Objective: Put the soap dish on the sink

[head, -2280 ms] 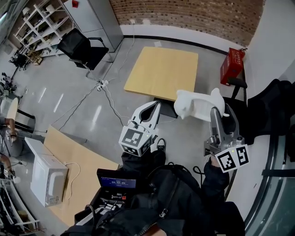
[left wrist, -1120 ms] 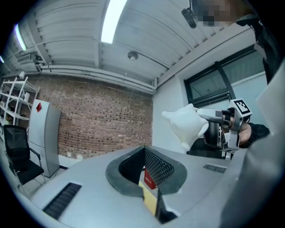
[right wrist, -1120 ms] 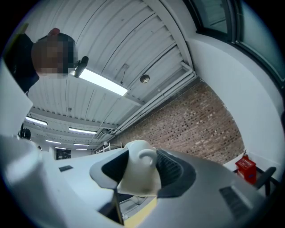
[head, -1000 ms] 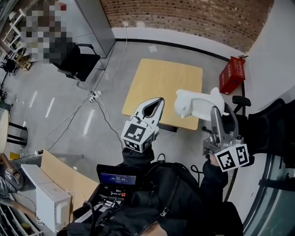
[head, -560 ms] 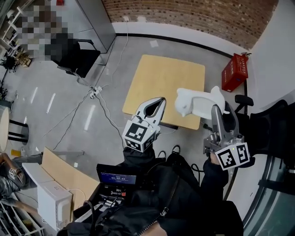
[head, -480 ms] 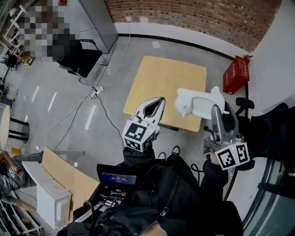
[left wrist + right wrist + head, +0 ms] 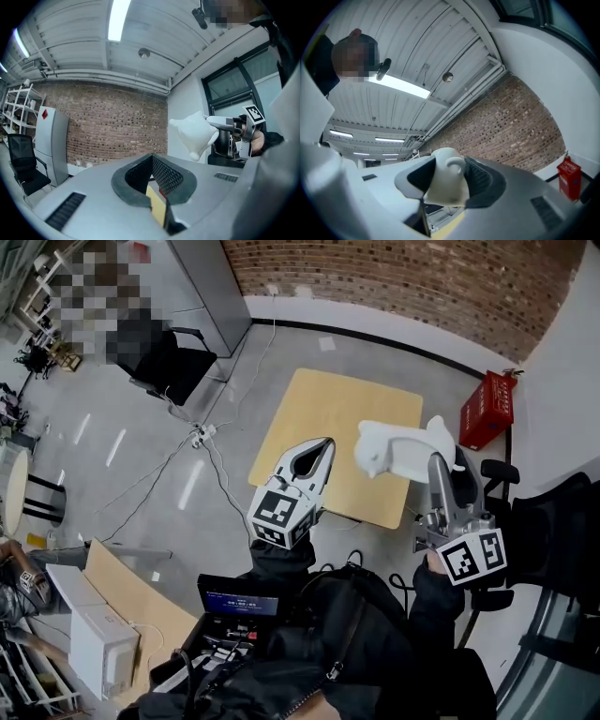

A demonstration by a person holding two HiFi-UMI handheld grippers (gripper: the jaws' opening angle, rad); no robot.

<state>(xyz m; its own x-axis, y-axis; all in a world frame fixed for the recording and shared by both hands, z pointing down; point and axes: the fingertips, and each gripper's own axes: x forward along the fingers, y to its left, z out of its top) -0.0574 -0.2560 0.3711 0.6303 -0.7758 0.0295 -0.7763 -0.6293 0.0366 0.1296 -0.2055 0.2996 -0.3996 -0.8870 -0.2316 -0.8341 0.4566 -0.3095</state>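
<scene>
Over grey floor [image 7: 159, 465], wood table [image 7: 319, 413] near brick wall [image 7: 422, 277]: right gripper [image 7: 439, 461] pinches white soap dish [image 7: 398, 448] aloft; left gripper [image 7: 324, 446] pressed together, empty.

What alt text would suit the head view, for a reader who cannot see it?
Seen from above, the right gripper holds a white soap dish in the air, and the left gripper beside it is shut and empty. Beyond them are a wooden table, a grey floor, a black chair, a red crate and a brick wall.
</scene>
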